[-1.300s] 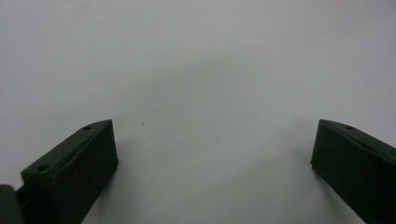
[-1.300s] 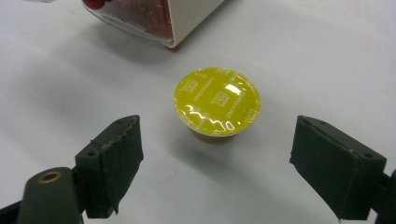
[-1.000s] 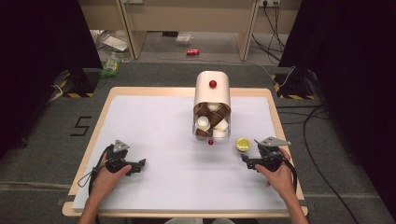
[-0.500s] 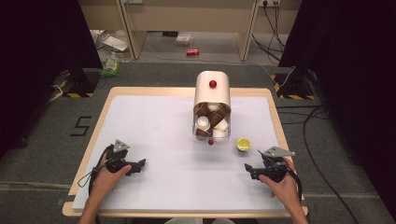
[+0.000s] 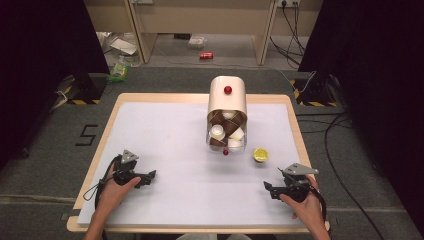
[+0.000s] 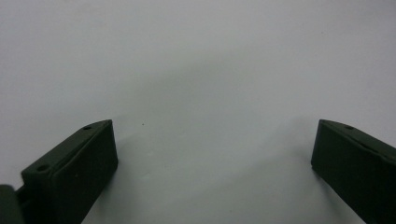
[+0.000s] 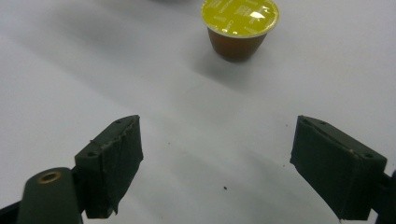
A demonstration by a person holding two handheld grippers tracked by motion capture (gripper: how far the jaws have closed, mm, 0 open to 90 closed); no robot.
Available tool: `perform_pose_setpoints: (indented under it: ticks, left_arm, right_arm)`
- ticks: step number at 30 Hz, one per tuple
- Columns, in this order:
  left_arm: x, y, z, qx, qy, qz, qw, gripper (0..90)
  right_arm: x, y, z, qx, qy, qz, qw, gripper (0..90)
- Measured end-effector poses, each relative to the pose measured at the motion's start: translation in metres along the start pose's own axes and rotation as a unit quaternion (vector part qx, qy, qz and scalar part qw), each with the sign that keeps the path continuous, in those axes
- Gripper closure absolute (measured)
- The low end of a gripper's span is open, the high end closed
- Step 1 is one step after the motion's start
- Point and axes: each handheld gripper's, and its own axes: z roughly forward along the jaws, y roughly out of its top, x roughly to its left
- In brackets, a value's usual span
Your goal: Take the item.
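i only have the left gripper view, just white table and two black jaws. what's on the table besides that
Observer: A capsule dispenser stands mid-table, far side, with coffee capsules stacked behind its clear front.
Operator: anything loose i could pick up
Observer: Yes, one yellow-lidded capsule sits upright on the table, right of the dispenser's base.
Operator: which tongs are closer to it
Observer: The right tongs; they point at it with jaws wide open and nothing between them.
Operator: and where are mine
Observer: The left tongs rest near the table's front left corner, pointing toward the middle.
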Motion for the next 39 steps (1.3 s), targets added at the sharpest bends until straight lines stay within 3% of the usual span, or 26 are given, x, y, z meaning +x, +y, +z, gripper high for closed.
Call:
perform_pose_setpoints:
  ticks: [39]
  left_arm:
    - [0.000,0.000,0.000,0.000,0.000,0.001,1.0000,0.0]
  right_arm:
    - [0.012,-0.037,-0.021,0.019,-0.016,-0.017,0.9996,16.0]
